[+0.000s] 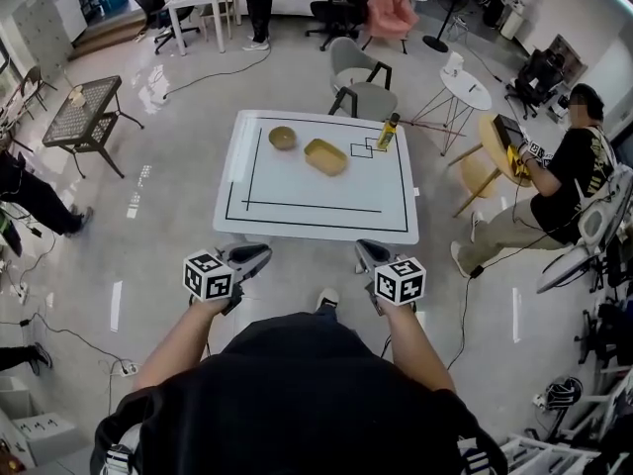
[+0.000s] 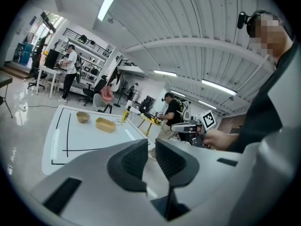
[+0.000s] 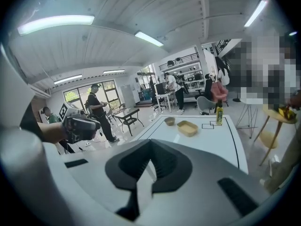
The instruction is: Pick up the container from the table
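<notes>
Right hand-held gripper (image 3: 150, 147) closed, left hand-held gripper (image 2: 151, 147) ajar.

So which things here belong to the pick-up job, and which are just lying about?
Job: rectangular container; white table; left hand-held gripper; right hand-held gripper.
Lying about: round bowl; yellow bottle; round side table; grey chair.

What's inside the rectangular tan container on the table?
Nothing visible: the container shows only its own tan floor from the head view. Both gripper views look across it low, so its near wall covers most of the inside there. Too small to rule out something flat.
</notes>
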`<action>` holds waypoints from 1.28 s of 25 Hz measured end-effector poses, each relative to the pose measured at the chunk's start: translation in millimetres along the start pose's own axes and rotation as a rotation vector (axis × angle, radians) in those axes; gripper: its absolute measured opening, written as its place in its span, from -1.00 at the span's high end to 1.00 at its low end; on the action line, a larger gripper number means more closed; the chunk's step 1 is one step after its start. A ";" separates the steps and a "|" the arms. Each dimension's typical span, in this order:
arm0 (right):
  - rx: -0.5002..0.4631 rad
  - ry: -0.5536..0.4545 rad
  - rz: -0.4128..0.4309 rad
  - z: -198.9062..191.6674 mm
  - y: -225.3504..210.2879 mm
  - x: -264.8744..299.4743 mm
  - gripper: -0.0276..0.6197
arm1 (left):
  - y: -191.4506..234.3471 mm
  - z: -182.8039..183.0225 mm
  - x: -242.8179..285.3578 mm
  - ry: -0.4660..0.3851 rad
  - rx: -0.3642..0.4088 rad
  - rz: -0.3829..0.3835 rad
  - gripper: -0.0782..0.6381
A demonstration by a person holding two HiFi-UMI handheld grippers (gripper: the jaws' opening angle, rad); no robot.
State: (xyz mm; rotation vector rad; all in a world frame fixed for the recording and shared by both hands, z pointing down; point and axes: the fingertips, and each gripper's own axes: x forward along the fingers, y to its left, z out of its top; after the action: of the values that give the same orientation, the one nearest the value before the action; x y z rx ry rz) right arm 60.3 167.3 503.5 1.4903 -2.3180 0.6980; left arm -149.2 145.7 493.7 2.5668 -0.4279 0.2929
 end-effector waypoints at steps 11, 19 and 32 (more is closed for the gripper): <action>0.000 0.030 0.029 7.7 -27.8 28.0 0.90 | 20.6 9.4 27.7 -0.003 -0.028 0.020 0.63; 0.005 0.054 0.048 15.7 -50.4 50.9 0.90 | 40.8 17.5 48.7 0.001 -0.052 0.036 0.63; -0.018 0.076 0.095 41.4 -80.3 84.4 0.90 | 68.4 39.9 78.6 -0.001 -0.071 0.074 0.63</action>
State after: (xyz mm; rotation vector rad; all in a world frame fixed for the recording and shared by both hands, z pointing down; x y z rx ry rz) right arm 98.4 52.6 529.4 1.3289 -2.3438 0.7431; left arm -95.8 49.9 513.6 2.4860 -0.5255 0.2978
